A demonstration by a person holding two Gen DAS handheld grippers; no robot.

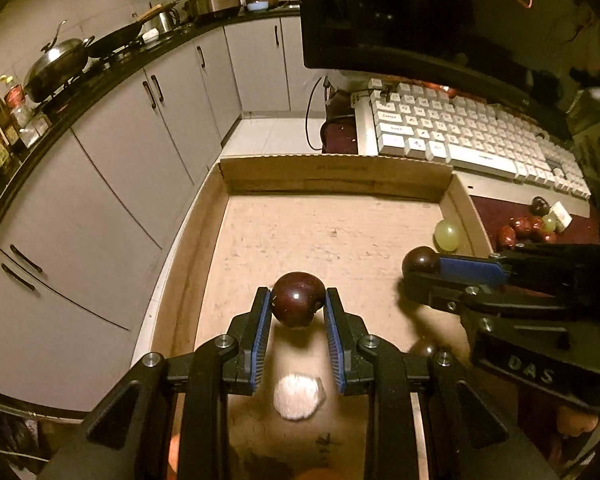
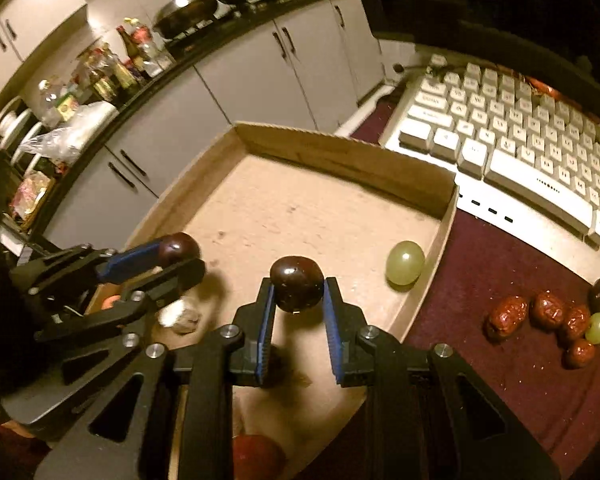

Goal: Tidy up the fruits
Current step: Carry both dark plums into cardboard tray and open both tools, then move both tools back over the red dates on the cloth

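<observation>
Both of my grippers are loaded right now. The left gripper (image 1: 298,300) is pinching a dark grape (image 1: 298,299) between its blue pads, dead center of the left wrist frame, held above the cardboard tray (image 1: 332,176). The right gripper (image 2: 298,290) is clamped on another dark grape (image 2: 297,289) the same way. One green grape (image 2: 405,262) sits inside the tray against its right wall. Right of the tray, lower right of the frame, a pile of red dates (image 2: 540,318) lies on the maroon cloth (image 2: 480,360), below the keyboard (image 2: 520,140).
</observation>
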